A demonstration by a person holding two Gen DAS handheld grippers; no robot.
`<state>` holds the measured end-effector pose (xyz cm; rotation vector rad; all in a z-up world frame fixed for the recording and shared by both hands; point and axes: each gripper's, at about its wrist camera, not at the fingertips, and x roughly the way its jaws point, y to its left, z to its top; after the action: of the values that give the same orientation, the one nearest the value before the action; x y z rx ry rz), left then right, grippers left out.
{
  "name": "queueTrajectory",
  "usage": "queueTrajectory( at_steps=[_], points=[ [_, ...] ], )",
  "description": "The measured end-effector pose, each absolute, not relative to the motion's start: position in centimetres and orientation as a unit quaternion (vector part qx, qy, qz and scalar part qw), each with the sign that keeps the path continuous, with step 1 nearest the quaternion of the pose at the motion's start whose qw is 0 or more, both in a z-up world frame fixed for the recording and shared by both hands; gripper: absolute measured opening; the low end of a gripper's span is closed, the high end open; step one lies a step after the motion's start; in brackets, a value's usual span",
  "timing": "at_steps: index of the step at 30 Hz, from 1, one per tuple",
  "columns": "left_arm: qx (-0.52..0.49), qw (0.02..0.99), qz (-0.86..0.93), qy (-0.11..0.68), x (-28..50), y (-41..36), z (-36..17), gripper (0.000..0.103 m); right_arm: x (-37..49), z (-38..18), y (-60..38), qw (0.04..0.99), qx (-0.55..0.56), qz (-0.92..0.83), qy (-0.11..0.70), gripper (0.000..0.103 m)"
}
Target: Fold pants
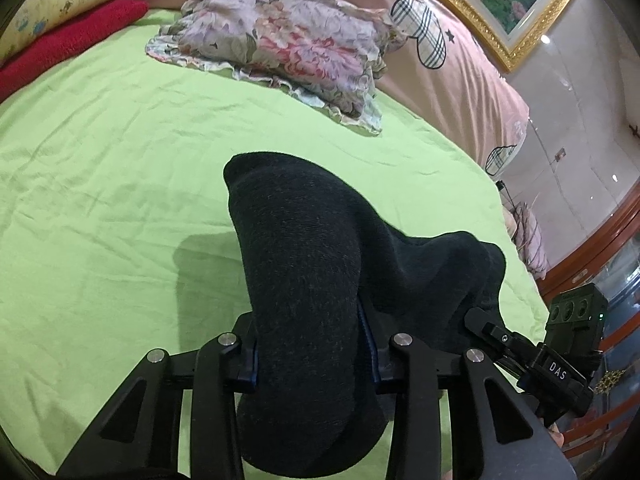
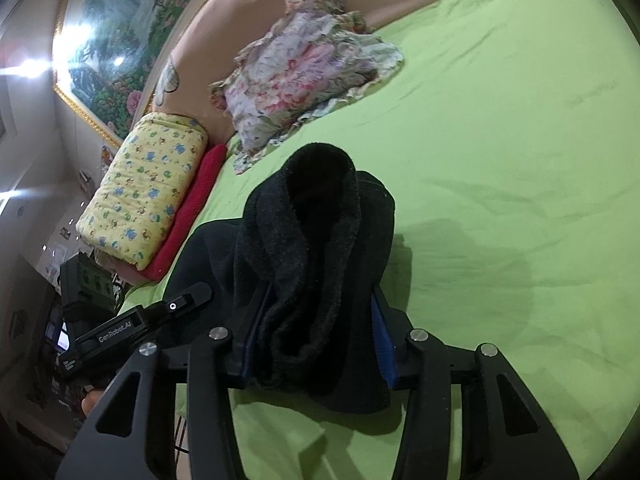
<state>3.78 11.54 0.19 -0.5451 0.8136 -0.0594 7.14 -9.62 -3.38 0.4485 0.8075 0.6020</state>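
Closest in, the left tongs [image 1: 316,360] are pinching a thick bunch of the dark pants [image 1: 320,264], the jaws closed in on the cloth from both sides with blue pads showing at the edges, and the right tongs [image 2: 316,344] are doing the same with their own bunch of the pants [image 2: 316,248], fleecy lining turned outward there. Both are gripping, neither standing open, and each one is showing in the corner of the other's view, so the two are sitting side by side, near each other, with the cloth bridging them. From each grip the fabric is humping up and forward, then dropping toward the green bed sheet [image 1: 104,168]; a dark shadow lying on the sheet beside it suggests the garment is being carried just above the bed and not lying flat, though how much is trailing below the tongs I cannot tell. The thing that matters, to my eye, is that the long run of the pants seems to be pointing away from the tongs, toward the head of the bed, with both arms equally near the held edge, so any fold would be laid forward along that line. Further off, a floral pillow [image 1: 280,40] is resting on the sheet, well apart from the pants, and beyond it a red blanket [image 2: 192,208] and a yellow printed quilt [image 2: 148,188] are stacked at the side
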Motion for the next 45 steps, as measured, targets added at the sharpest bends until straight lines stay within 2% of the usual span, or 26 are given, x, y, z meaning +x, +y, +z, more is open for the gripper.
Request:
queueTrajectory(
  at_steps=[23, 45],
  points=[
    [-0.263, 0.905, 0.02, 0.334, -0.3, 17.2, 4.3, 0.037, 7.4, 0.0, -3.2, 0.847, 0.188, 0.34, 0.362, 0.047],
    [-0.252, 0.905, 0.06, 0.338, 10.2, 23.6, 4.5, 0.037, 18.1, 0.8, 2.9, 0.853, 0.171, 0.344, 0.353, 0.047]
  ],
)
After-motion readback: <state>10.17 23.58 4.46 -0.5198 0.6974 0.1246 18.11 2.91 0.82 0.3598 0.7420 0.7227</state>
